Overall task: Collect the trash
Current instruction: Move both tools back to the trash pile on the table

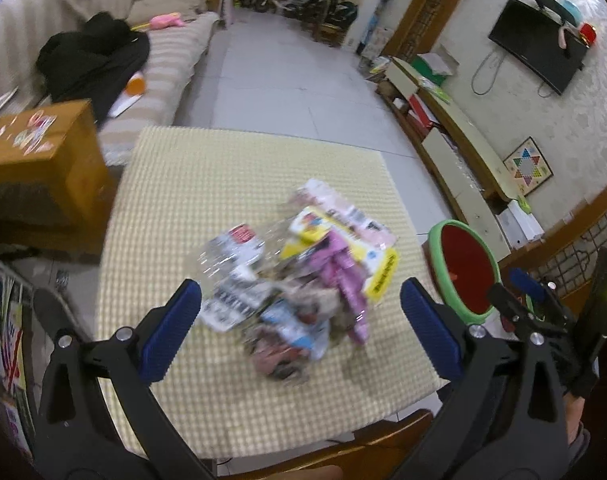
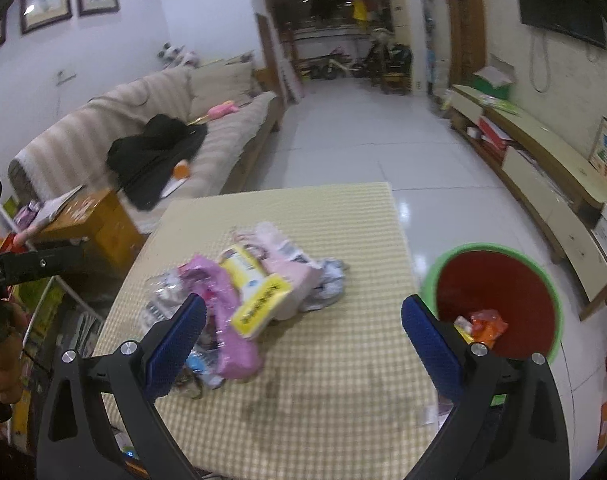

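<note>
The left tool (image 1: 301, 322) is spread wide, its blue ribbed pads (image 1: 169, 330) well apart and holding nothing; it hangs over the near part of the tabletop (image 1: 175, 184), with the heap of trash (image 1: 299, 276) lying between and just beyond its two fingers. The right tool (image 2: 303, 330) is likewise spread wide and grips nothing, its left pad (image 2: 175, 346) in front of the near edge of the heap and its right pad (image 2: 431, 346) toward the tabletop's right edge, beside the bin. The trash (image 2: 243, 300) is a loose pile of crumpled wrappers on the yellow checked cloth: a pink-purple packet (image 2: 227, 320), a yellow and white packet (image 2: 259, 308), pale pink wrapping (image 2: 291, 276), clear crinkled plastic (image 2: 163, 296) and a grey-white scrap (image 2: 327, 284), all touching or overlapping. Off the right edge of the tabletop stands a round bin (image 2: 543, 280) with a green rim and red inside; in its bottom lies an orange wrapper (image 2: 487, 326) with a bit of yellow beside it. From the left wrist view the same bin (image 1: 435, 240) shows beyond the right finger, and the right tool (image 1: 523, 292) appears in front of it.
</note>
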